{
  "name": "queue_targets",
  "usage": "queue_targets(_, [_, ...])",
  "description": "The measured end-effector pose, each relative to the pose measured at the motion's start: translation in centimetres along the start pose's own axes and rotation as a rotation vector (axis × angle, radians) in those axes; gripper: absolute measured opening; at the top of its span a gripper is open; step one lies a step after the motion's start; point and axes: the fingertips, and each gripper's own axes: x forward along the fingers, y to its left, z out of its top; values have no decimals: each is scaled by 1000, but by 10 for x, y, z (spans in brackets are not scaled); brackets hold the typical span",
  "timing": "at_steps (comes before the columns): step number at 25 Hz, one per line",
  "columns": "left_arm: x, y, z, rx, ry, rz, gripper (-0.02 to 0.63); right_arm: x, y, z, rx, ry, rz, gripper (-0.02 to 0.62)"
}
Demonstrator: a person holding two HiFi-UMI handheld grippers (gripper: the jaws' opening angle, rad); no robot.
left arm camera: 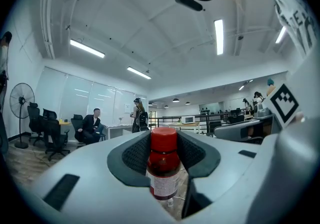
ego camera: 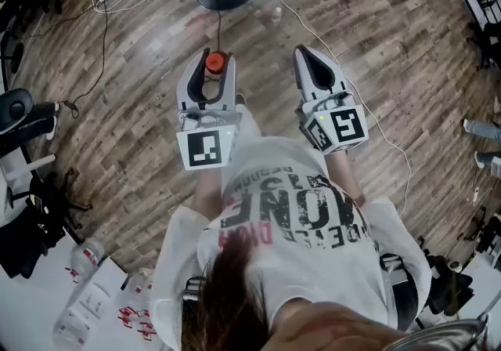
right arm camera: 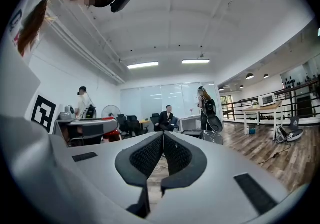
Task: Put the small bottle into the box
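Now we hold the small bottle (left arm camera: pixel 162 168) in our left gripper (ego camera: pixel 216 56). Its jaws pinch the bottle from both sides, up near its red cap (left arm camera: pixel 163 139). The bottle stands up straight. It looks dark red inside and has a white label. Our right gripper (ego camera: pixel 303 54) is near the left one, not touching it. Its jaws are pressed together with nothing in them. Both grippers are out in front of us, up over the wood floor (ego camera: pixel 133 130).

Left tongs (ego camera: pixel 216 58) clamp the small bottle (left arm camera: pixel 162 163); right tongs (ego camera: pixel 302 52) are pressed together, empty.
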Motion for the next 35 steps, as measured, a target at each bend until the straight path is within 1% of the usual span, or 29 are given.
queue_targets(8, [76, 70, 9, -6, -4, -45, 149, 97, -10, 20, -27, -7, -41, 2])
queue_targets(14, [111, 101, 5, -8, -5, -77, 149, 142, -11, 18, -27, -1, -55, 2])
queue_targets(21, [130, 123, 0, -9, 9, -79, 149, 174, -8, 13, -15, 13, -48, 2])
queue_targets(28, [143, 126, -4, -21, 1, -84, 149, 188, -11, 10, -1, 5, -45, 2])
queue_targets(35, [173, 133, -14, -36, 22, -64, 149, 215, -31, 8, -3, 20, -21, 2])
